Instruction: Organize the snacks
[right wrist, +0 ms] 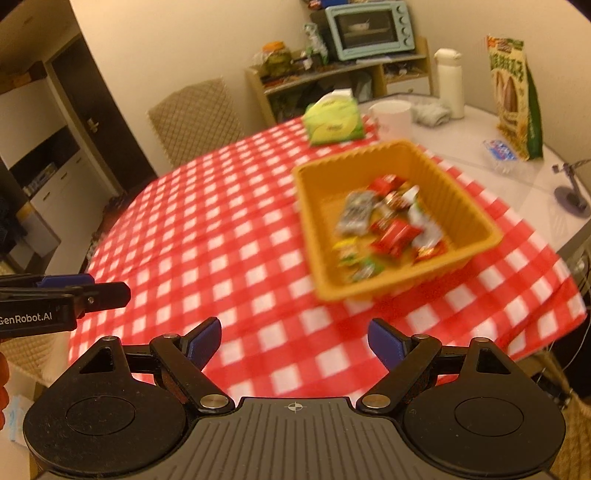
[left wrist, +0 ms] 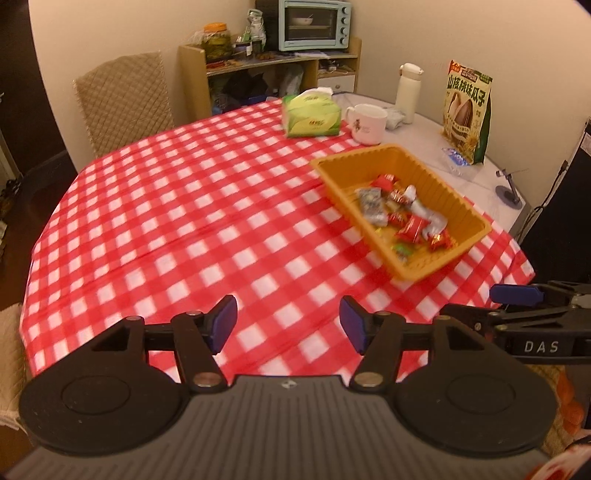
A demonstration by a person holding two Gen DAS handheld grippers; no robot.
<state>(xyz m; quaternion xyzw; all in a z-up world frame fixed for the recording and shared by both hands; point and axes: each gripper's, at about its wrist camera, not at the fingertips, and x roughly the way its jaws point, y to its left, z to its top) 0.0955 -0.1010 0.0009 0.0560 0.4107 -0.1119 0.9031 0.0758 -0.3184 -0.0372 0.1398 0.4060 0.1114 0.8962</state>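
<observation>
An orange tray (left wrist: pixel 448 188) sits on the red checked tablecloth (left wrist: pixel 192 206) at the right; it also shows in the right wrist view (right wrist: pixel 454 192). Several wrapped snacks (left wrist: pixel 404 212) lie inside it, red, silver and green ones (right wrist: pixel 391 225). My left gripper (left wrist: pixel 289 325) is open and empty, above the near edge of the table, left of the tray. My right gripper (right wrist: pixel 293 345) is open and empty, near the table's front edge, short of the tray. Each gripper shows at the side of the other's view.
A green tissue pack (left wrist: pixel 310 116), a white mug (left wrist: pixel 365 122), a white bottle (left wrist: pixel 406 90) and a tall seed bag (left wrist: pixel 467 110) stand at the back of the table. A padded chair (left wrist: pixel 125 99) is behind the table, a shelf with a toaster oven (left wrist: pixel 314 24) beyond.
</observation>
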